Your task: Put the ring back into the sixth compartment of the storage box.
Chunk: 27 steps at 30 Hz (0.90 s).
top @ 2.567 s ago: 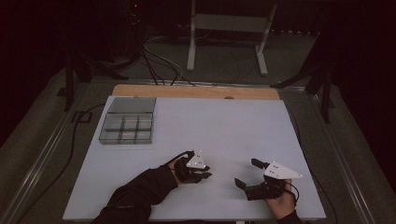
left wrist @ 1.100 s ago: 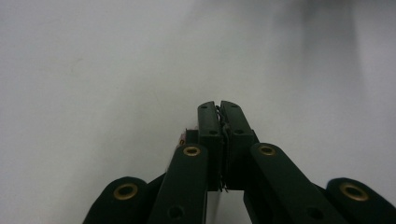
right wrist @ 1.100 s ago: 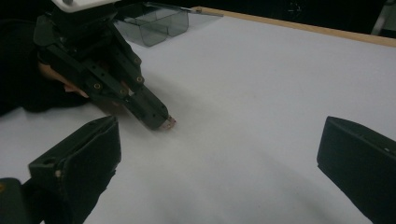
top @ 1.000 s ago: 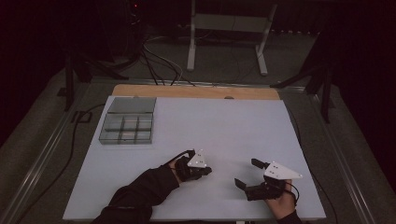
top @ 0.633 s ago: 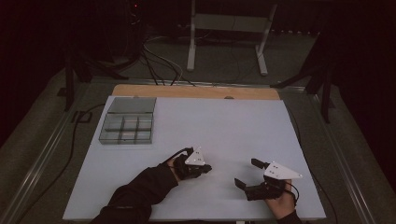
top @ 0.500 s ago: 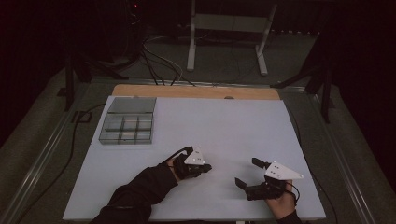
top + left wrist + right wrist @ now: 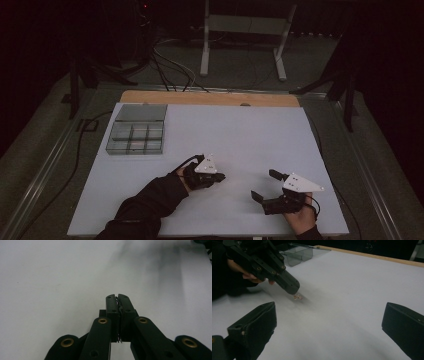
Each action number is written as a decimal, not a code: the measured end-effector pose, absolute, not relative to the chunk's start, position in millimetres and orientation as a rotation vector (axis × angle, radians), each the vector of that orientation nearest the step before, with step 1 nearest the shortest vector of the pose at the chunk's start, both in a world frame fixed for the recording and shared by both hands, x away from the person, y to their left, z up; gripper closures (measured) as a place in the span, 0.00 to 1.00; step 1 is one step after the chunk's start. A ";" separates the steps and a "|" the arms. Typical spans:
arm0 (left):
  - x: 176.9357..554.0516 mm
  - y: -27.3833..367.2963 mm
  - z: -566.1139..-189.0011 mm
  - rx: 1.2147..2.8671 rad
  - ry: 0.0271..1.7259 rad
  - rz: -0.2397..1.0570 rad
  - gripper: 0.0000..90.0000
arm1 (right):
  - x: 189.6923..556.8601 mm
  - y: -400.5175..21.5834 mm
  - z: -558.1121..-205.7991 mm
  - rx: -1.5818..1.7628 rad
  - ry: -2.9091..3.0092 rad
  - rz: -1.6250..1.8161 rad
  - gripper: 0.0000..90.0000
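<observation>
Left gripper [image 7: 220, 177] pressed together, tips just above tiny pale bit [image 7: 297, 297] on white table [image 7: 240, 130]. Right gripper [image 7: 264, 186] spread wide, holding nothing, near front edge. Clear box [image 7: 137, 136] far left. Dark room, cables [image 7: 165, 70] on floor behind.

I saw a matt white table top [image 7: 260, 130] with a bare wood strip [image 7: 210, 98] at its far edge. The compartment box [image 7: 136, 136] looked like clear smoky plastic. My left gripper [image 7: 117, 300] was matt black plastic with brass-coloured rivets.
</observation>
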State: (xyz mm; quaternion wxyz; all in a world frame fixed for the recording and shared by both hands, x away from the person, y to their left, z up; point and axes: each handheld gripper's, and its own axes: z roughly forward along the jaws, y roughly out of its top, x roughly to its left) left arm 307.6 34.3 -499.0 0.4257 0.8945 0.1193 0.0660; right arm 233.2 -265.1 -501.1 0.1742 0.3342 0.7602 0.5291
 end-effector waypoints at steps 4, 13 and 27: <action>309.0 37.0 -495.7 2.224 0.310 0.167 1.00 | 232.9 -264.9 -501.1 0.943 2.155 1.499 0.00; 311.9 42.1 -490.1 2.217 0.322 0.182 1.00 | 232.6 -264.6 -501.1 0.943 2.156 1.495 0.00; 318.2 53.1 -479.1 2.190 0.357 0.205 1.00 | 232.8 -264.9 -501.0 0.945 2.154 1.499 0.00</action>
